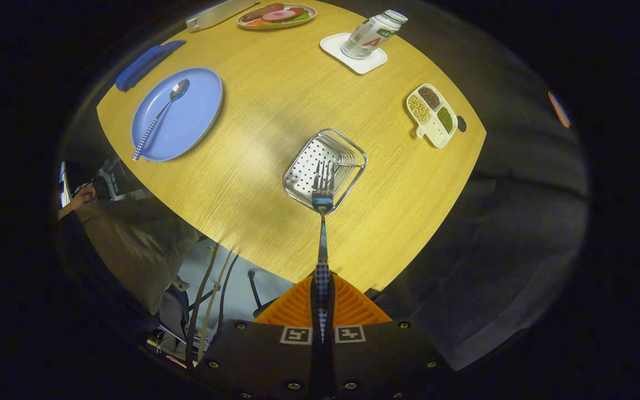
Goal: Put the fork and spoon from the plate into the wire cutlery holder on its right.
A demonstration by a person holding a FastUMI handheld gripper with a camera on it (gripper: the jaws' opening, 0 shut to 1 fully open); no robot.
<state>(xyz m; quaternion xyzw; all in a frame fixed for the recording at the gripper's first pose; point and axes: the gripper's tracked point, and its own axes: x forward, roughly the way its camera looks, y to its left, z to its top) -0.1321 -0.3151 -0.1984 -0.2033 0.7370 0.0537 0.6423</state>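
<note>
Jaws clamped on fork point(323, 222) handle (tines over wire cutlery holder point(325, 170)); spoon point(160, 115) lies on plate point(186, 119), counter point(275, 111).

the gripper point(323, 294) has both fingers closed on the checked handle of the fork point(323, 222), which points straight ahead with its tines over the near end of the wire cutlery holder point(325, 166) on the wooden table point(275, 111). to the far left lies the blue plate point(178, 114), and the spoon point(160, 118) rests on it with its bowl toward the far side. a blue cloth point(148, 64) sits just beyond the plate. a plate of food point(276, 15) stands at the far edge, a bottle point(373, 34) on a white coaster point(353, 53) to its right, and a divided dish of grains point(432, 115) to the holder's right. a person's hand point(81, 197) shows beside the table at the near left
</note>
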